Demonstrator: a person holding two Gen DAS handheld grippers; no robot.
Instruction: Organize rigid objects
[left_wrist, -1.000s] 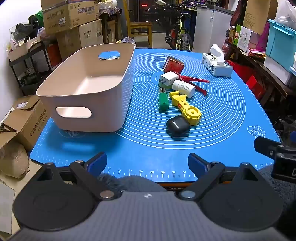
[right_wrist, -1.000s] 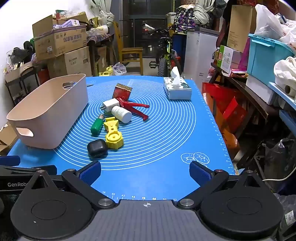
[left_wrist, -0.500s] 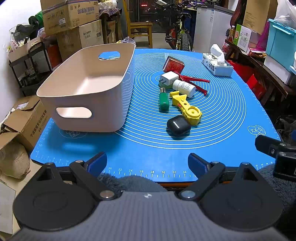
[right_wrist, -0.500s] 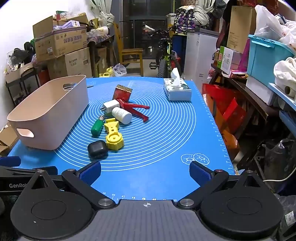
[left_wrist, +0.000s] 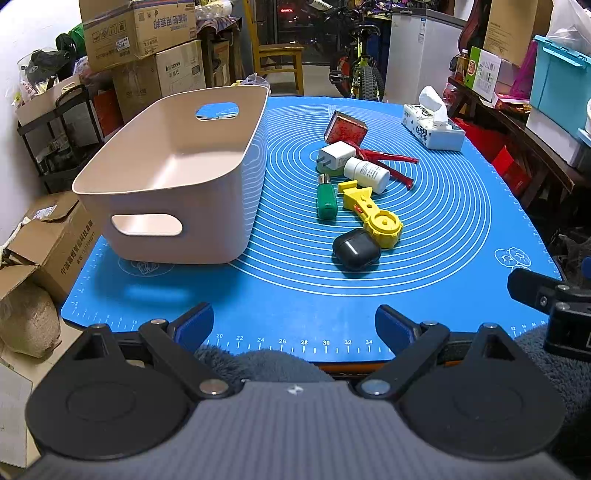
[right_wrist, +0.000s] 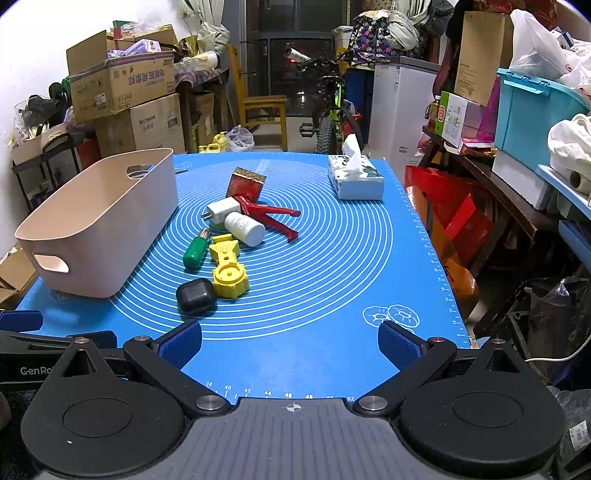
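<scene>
An empty pink bin (left_wrist: 177, 184) (right_wrist: 99, 221) stands on the left of the blue mat (left_wrist: 443, 221) (right_wrist: 332, 258). Right of it lies a cluster: a black earbud case (left_wrist: 356, 248) (right_wrist: 195, 295), a yellow plastic tool (left_wrist: 373, 214) (right_wrist: 227, 267), a green-handled screwdriver (left_wrist: 326, 199) (right_wrist: 195, 251), a white bottle (left_wrist: 366, 174) (right_wrist: 245, 229), a white charger (left_wrist: 335, 155) (right_wrist: 221, 208), a red tool (left_wrist: 388, 160) (right_wrist: 273, 216) and a red block (left_wrist: 345, 127) (right_wrist: 245, 184). My left gripper (left_wrist: 294, 325) and right gripper (right_wrist: 290, 338) are open and empty at the mat's near edge.
A tissue box (left_wrist: 432, 125) (right_wrist: 354, 177) sits at the mat's far right. Cardboard boxes (left_wrist: 136, 33) stand to the left, a bicycle (right_wrist: 332, 122) and a chair (right_wrist: 264, 107) behind, shelves with a blue crate (right_wrist: 532, 114) on the right.
Both views have shifted very slightly; the right gripper has edged a little toward the table. No object has moved.
</scene>
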